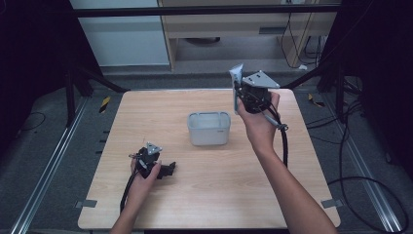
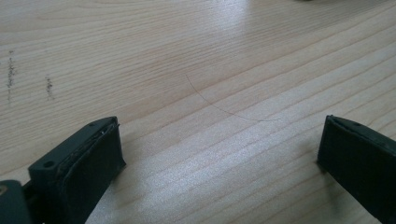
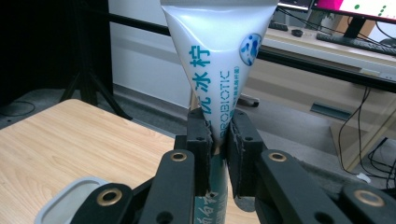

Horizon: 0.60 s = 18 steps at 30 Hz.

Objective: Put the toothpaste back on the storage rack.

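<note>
The step in hand looks like carrying: the right gripper (image 1: 242, 92) holds a white tube (image 1: 236, 78) up in the air over the far right part of the table (image 1: 204, 195), its crimped flat end pointing up, and the likely goal is the pale plastic tub (image 1: 209, 128) that stands open near the middle of the table, a little toward the far edge. In the right gripper view the jaws pinch the tube (image 3: 219, 60) around its narrower part, pads pressed tight on both sides, with the tub's rim (image 3: 70, 196) showing low at the left. The next move probably calls for swinging the tube left and toward the near edge until it hangs above the tub, then lowering before any release. The left gripper (image 1: 165, 170) rests low near the left near part of the table, its jaws spread wide over bare wood, holding nothing
</note>
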Tool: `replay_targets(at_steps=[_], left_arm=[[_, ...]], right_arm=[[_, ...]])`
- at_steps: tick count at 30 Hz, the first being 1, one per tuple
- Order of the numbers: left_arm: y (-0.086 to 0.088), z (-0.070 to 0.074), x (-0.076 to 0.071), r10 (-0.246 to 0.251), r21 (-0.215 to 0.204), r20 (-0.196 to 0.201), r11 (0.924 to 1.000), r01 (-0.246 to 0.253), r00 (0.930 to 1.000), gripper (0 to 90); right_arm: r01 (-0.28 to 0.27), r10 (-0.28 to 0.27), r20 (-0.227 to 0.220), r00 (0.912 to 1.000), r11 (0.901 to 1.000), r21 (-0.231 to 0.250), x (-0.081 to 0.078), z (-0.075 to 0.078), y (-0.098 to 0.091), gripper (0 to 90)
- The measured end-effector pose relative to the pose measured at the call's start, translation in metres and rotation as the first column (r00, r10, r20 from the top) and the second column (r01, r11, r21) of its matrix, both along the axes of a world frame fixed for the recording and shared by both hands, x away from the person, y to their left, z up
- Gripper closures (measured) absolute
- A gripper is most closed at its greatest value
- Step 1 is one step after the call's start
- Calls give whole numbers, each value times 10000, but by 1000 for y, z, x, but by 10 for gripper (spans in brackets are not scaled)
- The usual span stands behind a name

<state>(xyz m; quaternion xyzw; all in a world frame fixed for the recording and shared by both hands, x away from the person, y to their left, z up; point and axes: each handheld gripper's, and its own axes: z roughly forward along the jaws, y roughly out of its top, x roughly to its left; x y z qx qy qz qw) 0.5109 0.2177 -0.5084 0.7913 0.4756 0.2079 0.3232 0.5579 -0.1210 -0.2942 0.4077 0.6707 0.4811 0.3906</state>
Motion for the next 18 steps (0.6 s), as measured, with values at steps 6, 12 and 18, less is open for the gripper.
replay_targets(at_steps=[6, 12, 18], left_arm=[[0, 0, 0, -3, 4, -3, 10000, 3, 10000, 0], [0, 0, 0, 16, -23, 10, 10000, -16, 10000, 0], [0, 0, 0, 11, -16, 7, 10000, -11, 10000, 0]], right_arm=[[-225, 225, 121, 9997, 9997, 14, 0, 2, 9, 805], [-405, 403, 213, 9990, 9991, 124, 0, 2, 15, 805], [-607, 602, 253, 9979, 9980, 161, 1, 2, 23, 805]])
